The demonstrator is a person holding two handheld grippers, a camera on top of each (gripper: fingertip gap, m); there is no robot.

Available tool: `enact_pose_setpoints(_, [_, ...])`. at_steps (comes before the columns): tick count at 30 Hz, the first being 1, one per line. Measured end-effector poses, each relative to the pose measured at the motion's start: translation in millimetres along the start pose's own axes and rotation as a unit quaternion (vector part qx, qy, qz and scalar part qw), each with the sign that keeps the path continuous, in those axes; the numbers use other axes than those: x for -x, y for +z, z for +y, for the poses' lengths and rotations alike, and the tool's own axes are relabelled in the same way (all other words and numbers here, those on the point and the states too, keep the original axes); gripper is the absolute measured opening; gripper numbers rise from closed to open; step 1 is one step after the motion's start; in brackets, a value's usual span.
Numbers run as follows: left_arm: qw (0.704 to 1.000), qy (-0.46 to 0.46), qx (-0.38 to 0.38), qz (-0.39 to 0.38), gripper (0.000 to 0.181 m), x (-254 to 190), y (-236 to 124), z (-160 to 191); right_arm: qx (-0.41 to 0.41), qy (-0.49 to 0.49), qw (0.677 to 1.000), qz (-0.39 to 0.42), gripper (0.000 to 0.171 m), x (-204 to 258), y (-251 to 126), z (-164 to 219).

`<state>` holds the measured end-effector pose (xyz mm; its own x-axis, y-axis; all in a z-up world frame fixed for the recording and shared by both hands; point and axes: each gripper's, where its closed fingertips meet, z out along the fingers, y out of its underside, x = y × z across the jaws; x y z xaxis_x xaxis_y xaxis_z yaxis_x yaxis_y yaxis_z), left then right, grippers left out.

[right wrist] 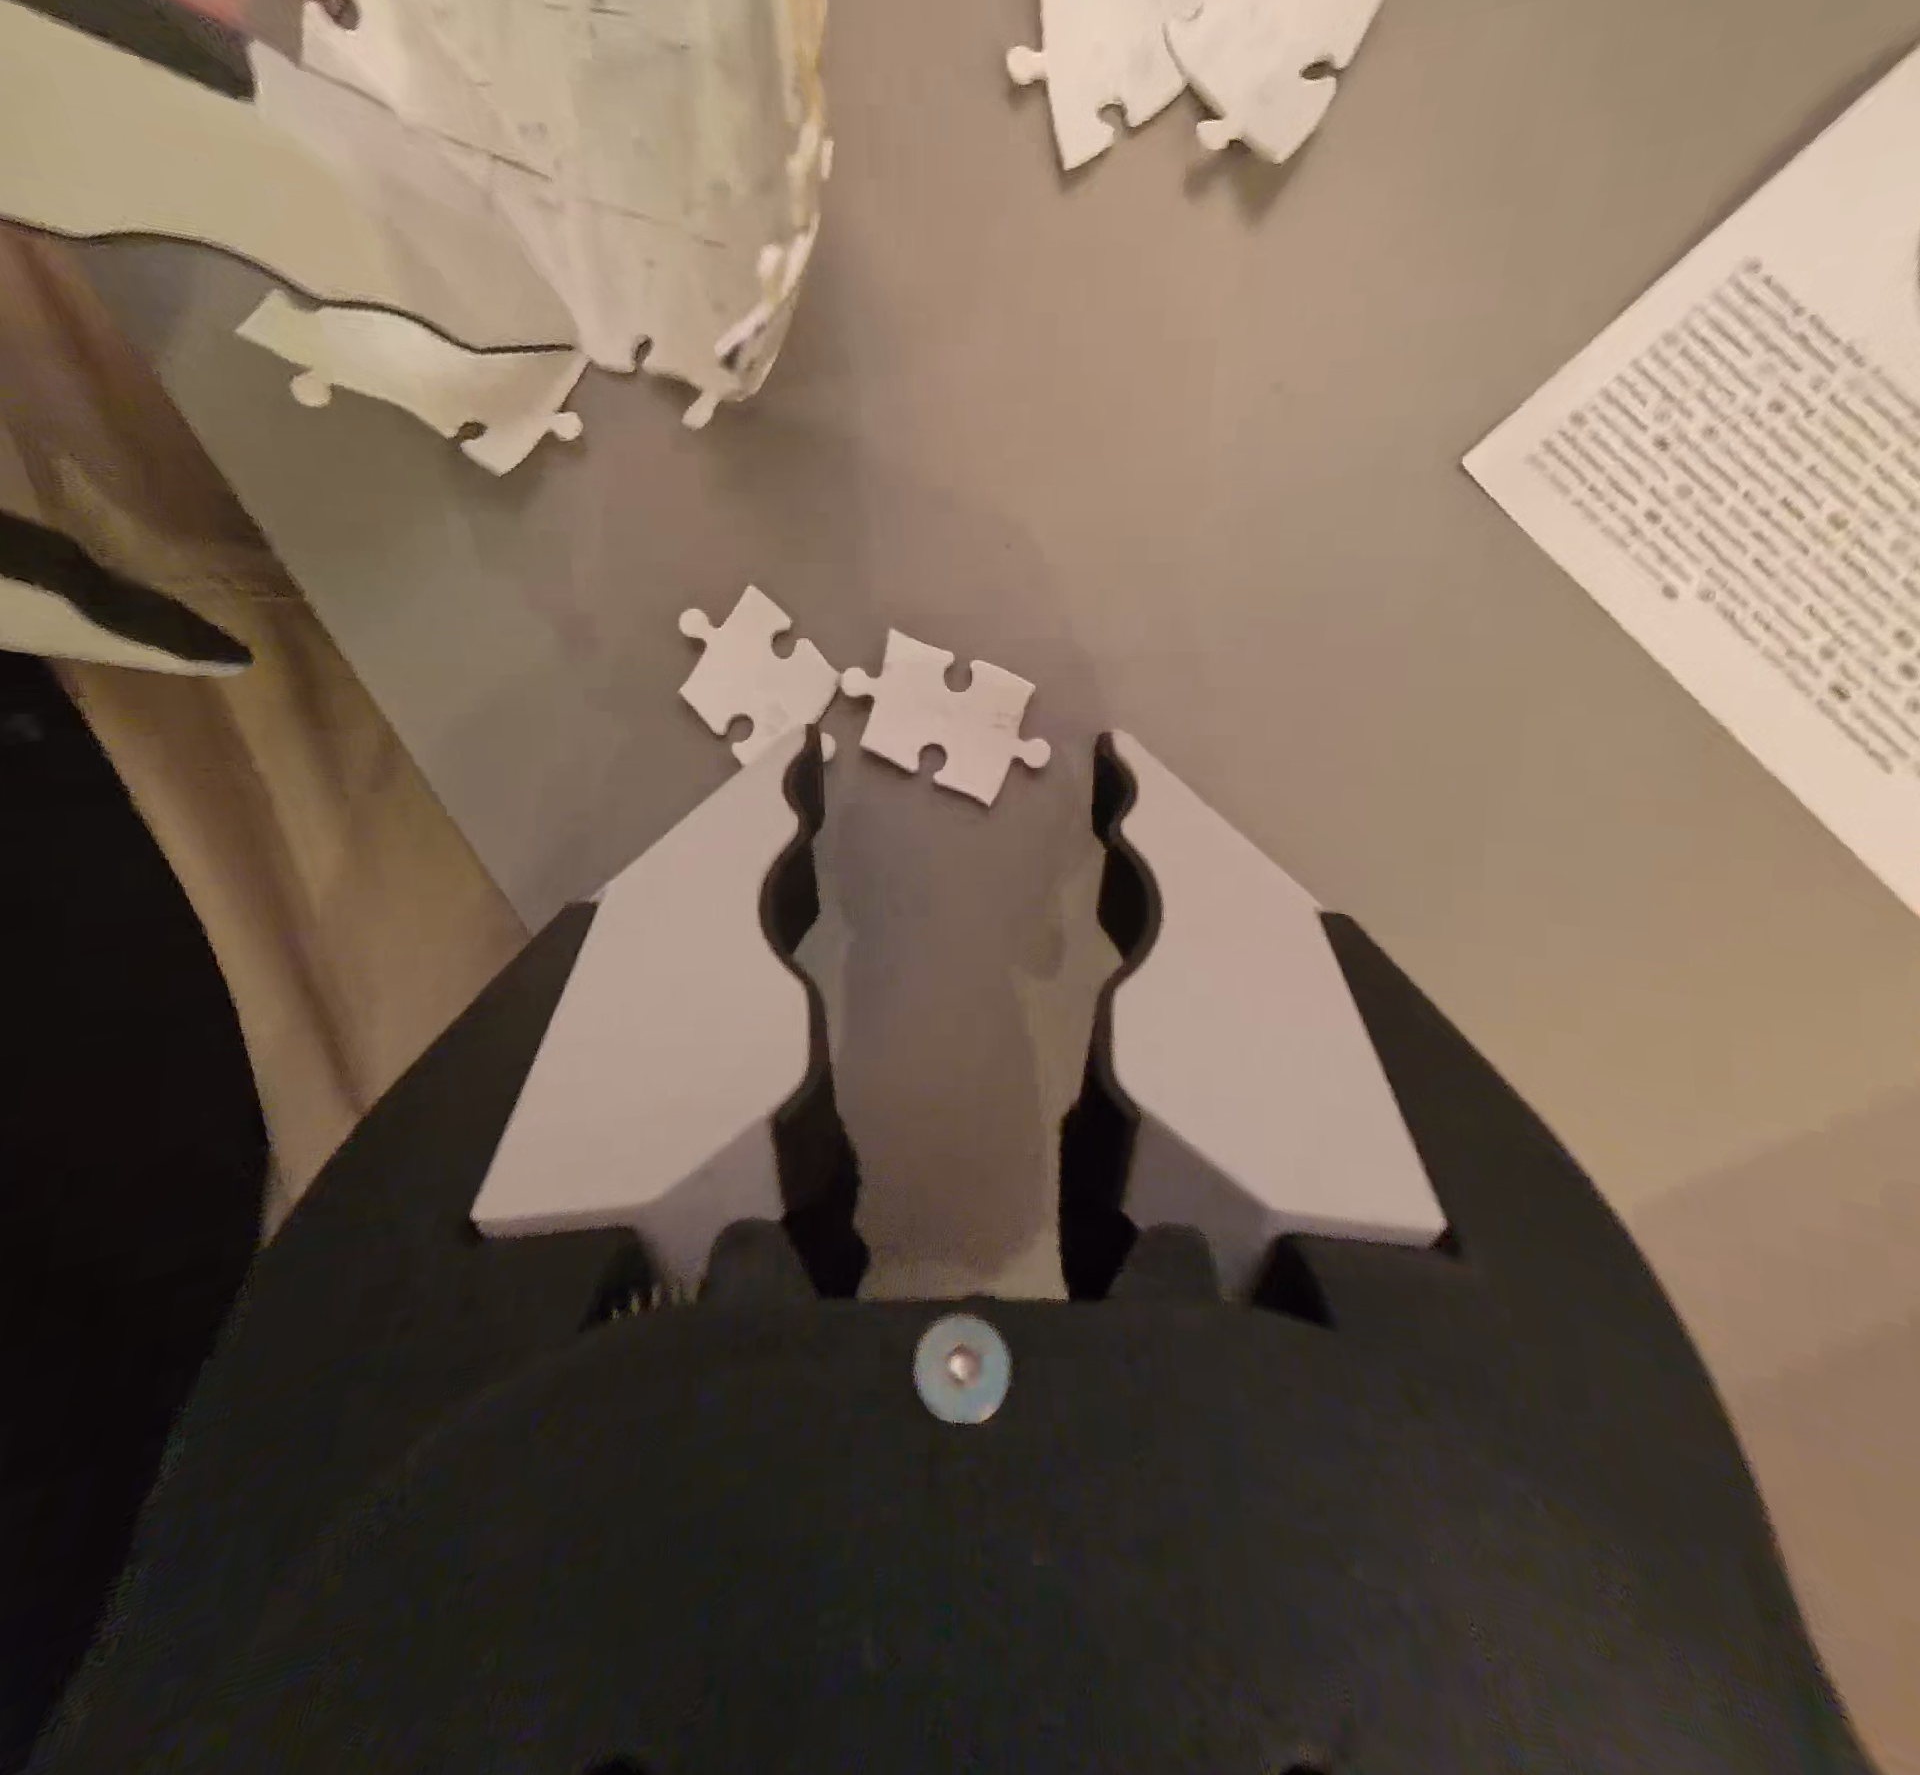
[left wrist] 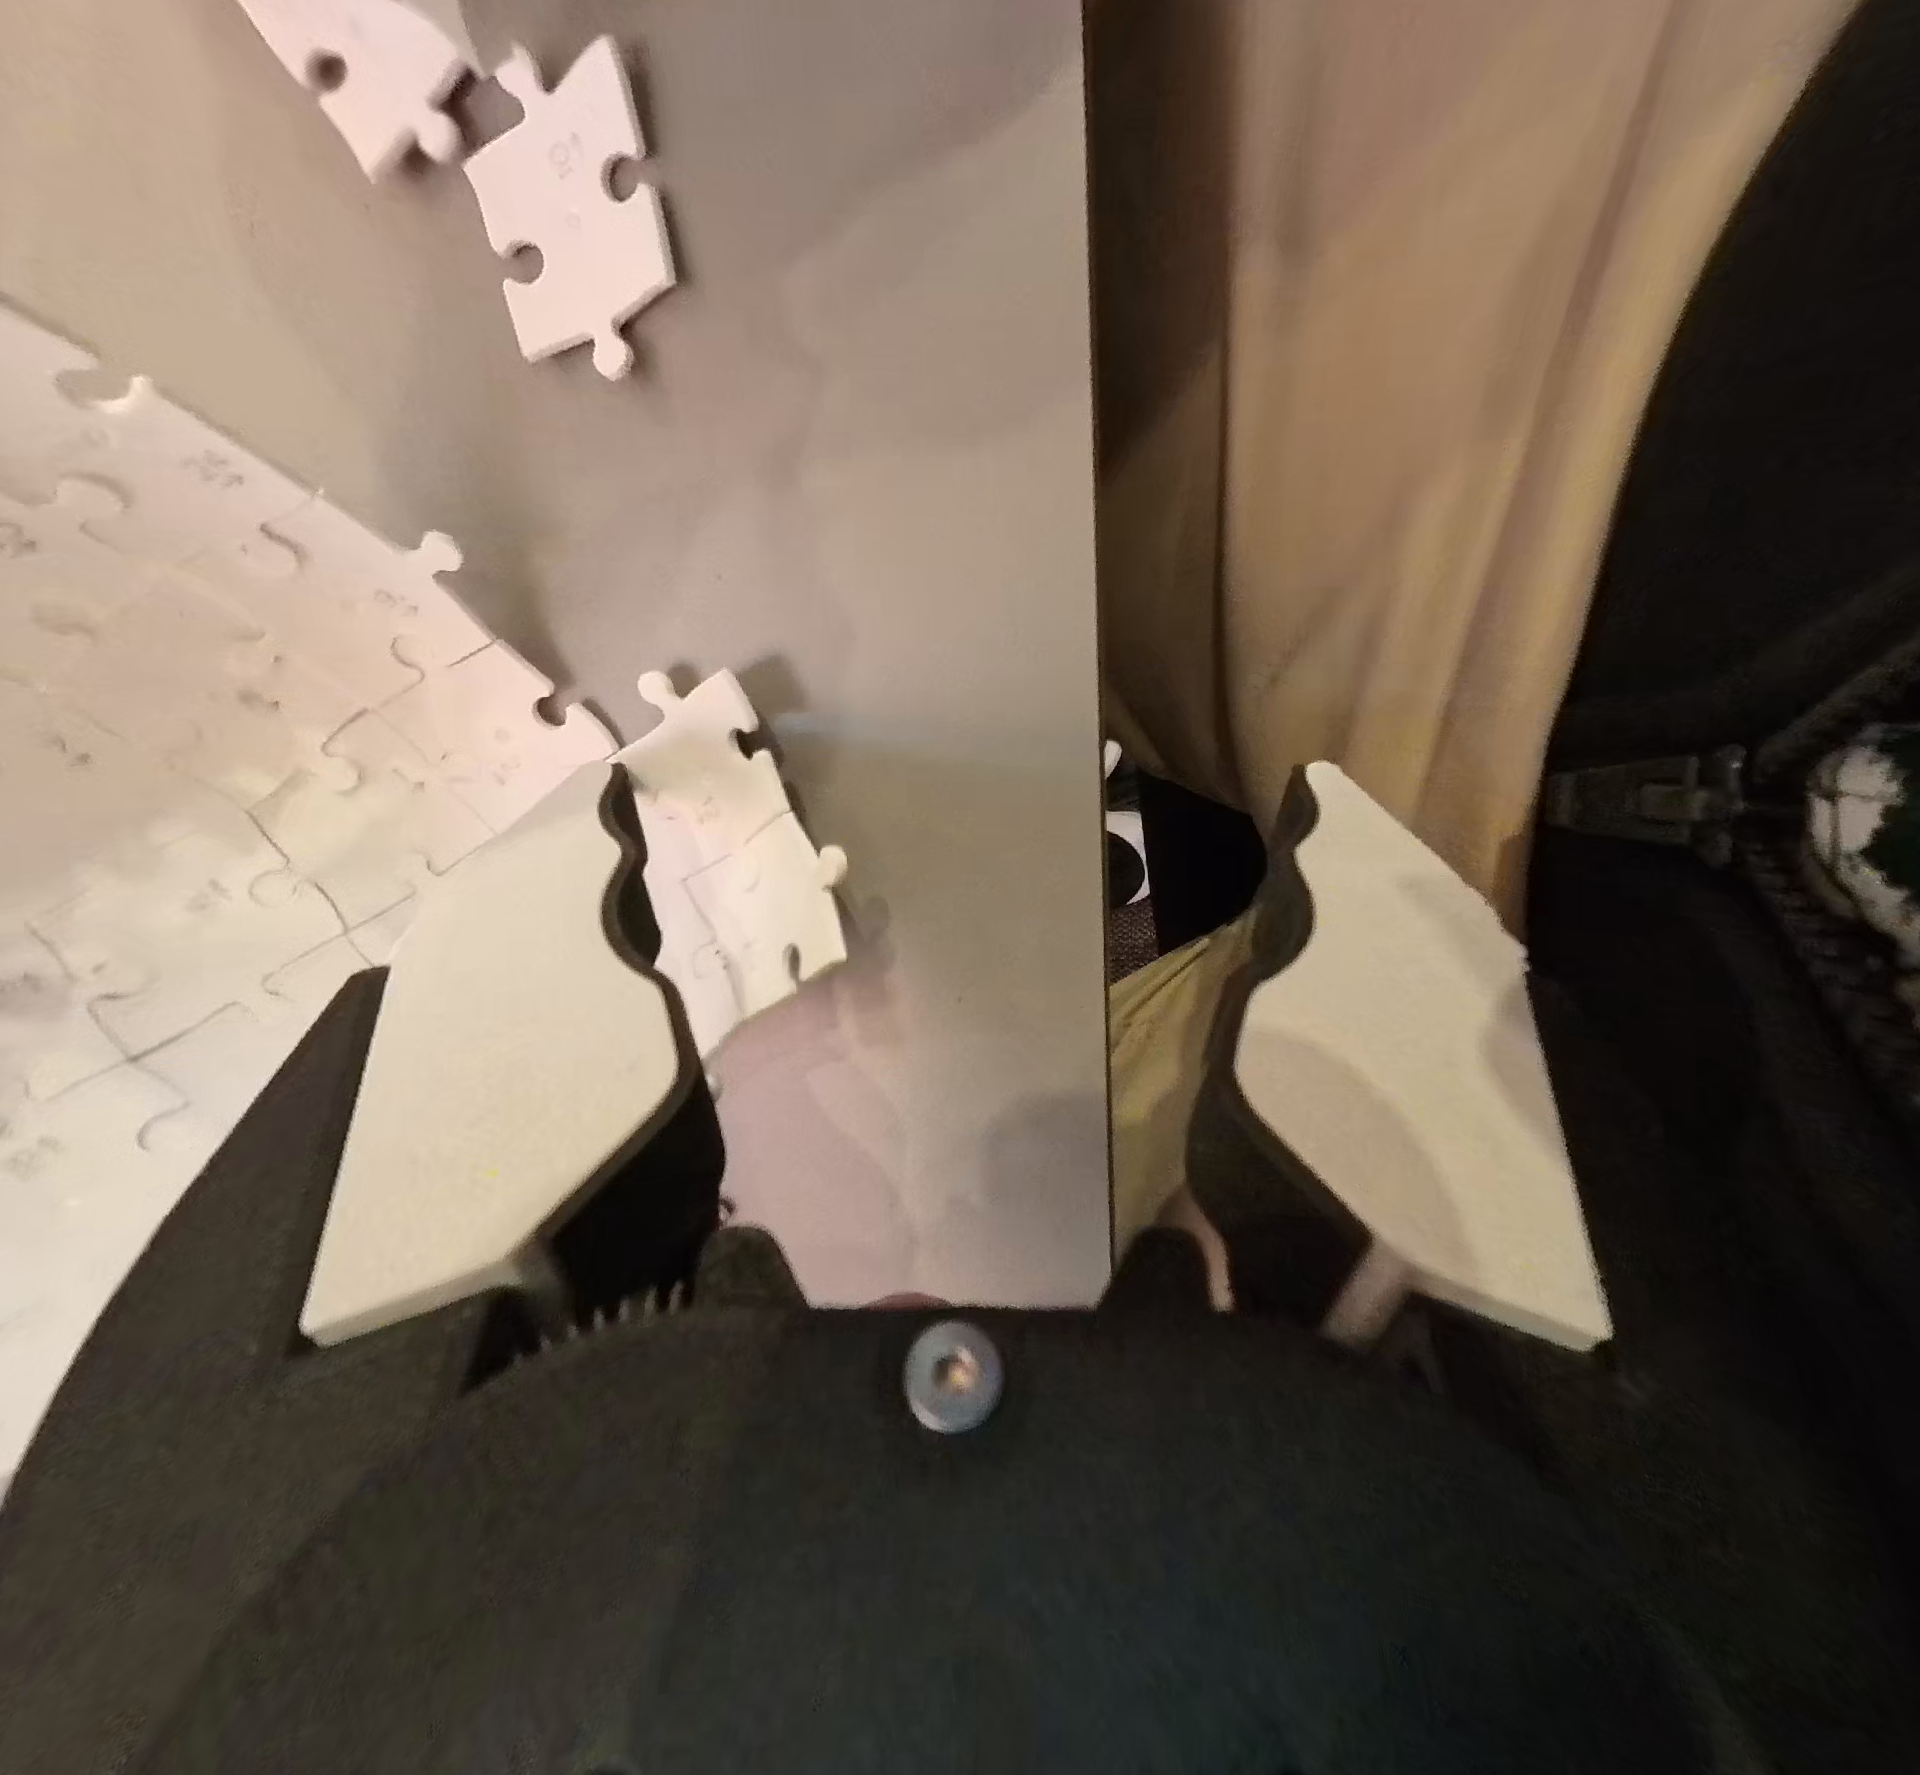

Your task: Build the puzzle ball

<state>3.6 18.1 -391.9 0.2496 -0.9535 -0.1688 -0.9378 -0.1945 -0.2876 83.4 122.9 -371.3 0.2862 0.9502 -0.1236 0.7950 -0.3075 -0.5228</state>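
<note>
Left gripper [left wrist: 956,780]: jaws wide apart, nothing gripped. Left finger [left wrist: 499,1050] sits over the edge of the partly built puzzle ball [left wrist: 208,769], a curved white shell of joined pieces spreading left of the jaws. A small joined strip of pieces [left wrist: 748,842] hangs off that edge, just inside the left fingertip; contact with the finger cannot be told. Ahead of the jaws and to the left, two loose white pieces [left wrist: 577,208] lie nearly touching on the grey table [left wrist: 883,375]. Right finger [left wrist: 1403,1050] is past the table edge, over beige cloth [left wrist: 1403,271] and a dark zipped garment [left wrist: 1714,998].

Right gripper [right wrist: 961,749]: jaws about half open, empty, above the grey table [right wrist: 1039,478]. Far left of the jaws, the puzzle ball [right wrist: 582,94], with the left gripper [right wrist: 135,395] at it. Just ahead of the fingertips, two loose pieces [right wrist: 862,686], the left one by the left fingertip. Farther ahead, slightly right, a small overlapping cluster of pieces [right wrist: 1205,21]. Far right, a printed sheet [right wrist: 1745,458].
</note>
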Motion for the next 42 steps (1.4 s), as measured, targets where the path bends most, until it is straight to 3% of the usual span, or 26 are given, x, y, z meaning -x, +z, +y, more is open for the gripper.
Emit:
enact_pose_setpoints(2, [1.000, 0.001, 0.002, 0.000, 0.113, -0.3, 0.0, 0.3, 0.008, -0.002, 1.000, 0.017, 0.057, 0.6, 1.0, 0.0])
enact_pose_setpoints(5, [1.000, 0.000, 0.003, 0.000, 0.113, -0.5, -0.1, 0.5, 0.007, -0.042, 0.999, 0.024, 0.043, 6.5, 4.9, -1.9])
enact_pose_setpoints(11, [1.000, 0.001, 0.005, -0.001, 0.114, -0.6, 0.1, 0.8, 0.011, -0.123, 0.992, -0.008, 0.032, -1.8, 4.1, -5.1])
enact_pose_setpoints(14, [1.000, 0.000, 0.005, -0.001, 0.113, -0.2, 0.0, 0.5, -0.003, -0.157, 0.987, -0.035, 0.005, 1.4, -0.6, -10.2])
enact_pose_setpoints(17, [1.000, -0.002, 0.004, -0.001, 0.113, 0.4, 0.1, 0.0, 0.002, -0.175, 0.984, -0.026, 0.010, -1.2, -4.2, -10.3])
enact_pose_setpoints(25, [1.000, -0.002, 0.001, 0.000, 0.112, 0.9, 0.4, -1.0, 0.023, -0.130, 0.990, -0.045, 0.046, 31.6, -6.1, 10.2])
enact_pose_setpoints(27, [1.000, -0.001, 0.000, 0.000, 0.113, 0.7, 0.6, -1.1, 0.017, -0.135, 0.991, -0.009, 0.045, 24.3, -0.4, 12.9])
enact_pose_setpoints(31, [1.000, 0.001, 0.003, -0.001, 0.114, -0.1, 1.0, -0.5, -0.006, -0.155, 0.988, -0.026, 0.036, 30.3, 3.4, 7.5])
enact_pose_setpoints(42, [1.000, 0.000, 0.005, -0.002, 0.113, 0.5, 0.5, -0.4, -0.034, -0.200, 0.977, -0.061, 0.035, 38.7, -11.0, -1.9])
